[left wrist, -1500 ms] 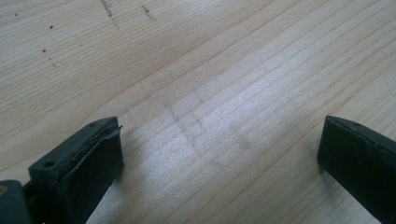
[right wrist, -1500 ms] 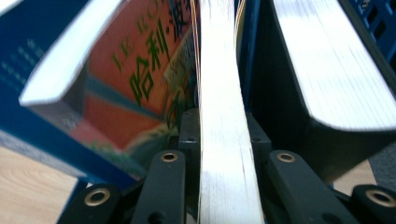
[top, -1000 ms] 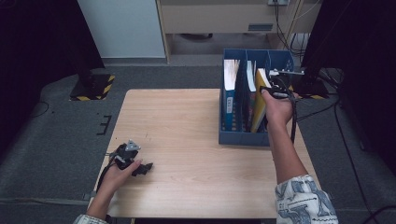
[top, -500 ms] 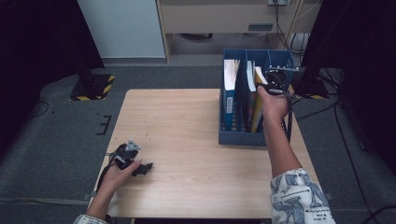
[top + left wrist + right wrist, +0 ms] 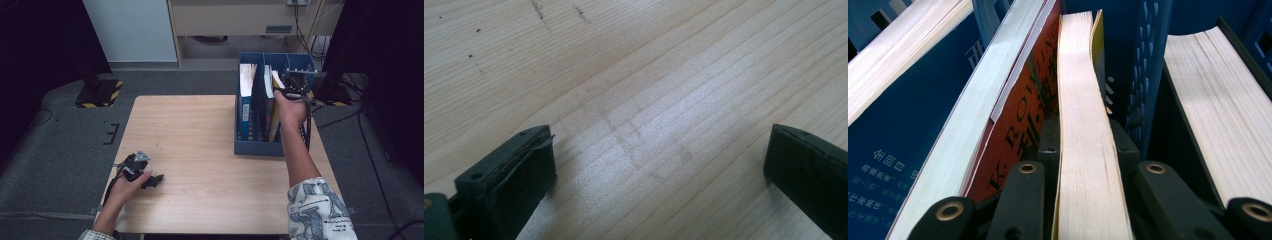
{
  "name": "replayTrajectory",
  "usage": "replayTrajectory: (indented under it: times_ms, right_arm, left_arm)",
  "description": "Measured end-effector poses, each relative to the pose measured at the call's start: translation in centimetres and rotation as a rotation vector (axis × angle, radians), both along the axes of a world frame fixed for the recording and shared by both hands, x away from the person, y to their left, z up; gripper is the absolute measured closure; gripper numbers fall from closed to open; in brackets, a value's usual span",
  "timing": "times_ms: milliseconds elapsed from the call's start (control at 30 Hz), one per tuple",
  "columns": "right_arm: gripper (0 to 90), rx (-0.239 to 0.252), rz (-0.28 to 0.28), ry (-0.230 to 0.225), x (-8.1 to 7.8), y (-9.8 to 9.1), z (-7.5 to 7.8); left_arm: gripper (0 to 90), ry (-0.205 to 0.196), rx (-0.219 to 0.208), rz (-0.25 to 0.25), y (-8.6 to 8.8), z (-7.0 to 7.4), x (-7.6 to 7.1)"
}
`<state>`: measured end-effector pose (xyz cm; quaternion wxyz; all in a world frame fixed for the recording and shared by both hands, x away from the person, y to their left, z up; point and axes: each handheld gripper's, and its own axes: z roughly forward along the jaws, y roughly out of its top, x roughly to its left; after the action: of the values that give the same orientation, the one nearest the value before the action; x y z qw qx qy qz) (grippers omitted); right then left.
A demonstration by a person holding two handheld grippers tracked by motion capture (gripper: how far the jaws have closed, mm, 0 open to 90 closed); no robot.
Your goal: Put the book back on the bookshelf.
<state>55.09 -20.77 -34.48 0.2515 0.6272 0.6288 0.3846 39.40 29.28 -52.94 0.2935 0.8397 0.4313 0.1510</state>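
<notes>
Since the earlier frame my right hand has crept a bit further back over the file box (image 5: 260, 146), w/ the right gripper (image 5: 289, 93) now sitting slightly deeper along the middle slot; left hand hasn't budged. Right jaws are clamped on the yellow-covered book (image 5: 1087, 150), pads pressing both sides of its page block, as seen in the right gripper view. That book stands on edge in the middle compartment of the blue file box, page edges up, leaning a little. Just beside it, touching on its left in that view, is a red-covered book (image 5: 1023, 110) w/ black lettering, and next to that a white-edged book (image 5: 983, 115). Across the perforated blue divider (image 5: 1145, 85) another thick book (image 5: 1220, 115) sits in the neighbouring slot. In the high view a blue-spined book (image 5: 246, 100) stands in the left compartment, apart from the others. The box itself sits on the far right part of the bench (image 5: 200, 130), near its right edge.

Left gripper (image 5: 150, 179) rests low on the near left corner of the bench, well apart from the box. In the left gripper view its jaws stand wide apart w/ bare wood grain between them, nothing gripped.
</notes>
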Motion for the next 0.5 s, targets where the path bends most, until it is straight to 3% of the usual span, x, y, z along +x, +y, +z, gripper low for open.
replayTrajectory:
  times_ms: [500]
  right_arm:
    - [74.6,-0.009,-0.005,-0.023,0.61,-0.01,-0.07]
  left_arm:
    - [0.0,-0.001,-0.001,0.0,-0.02,-0.01,0.02]
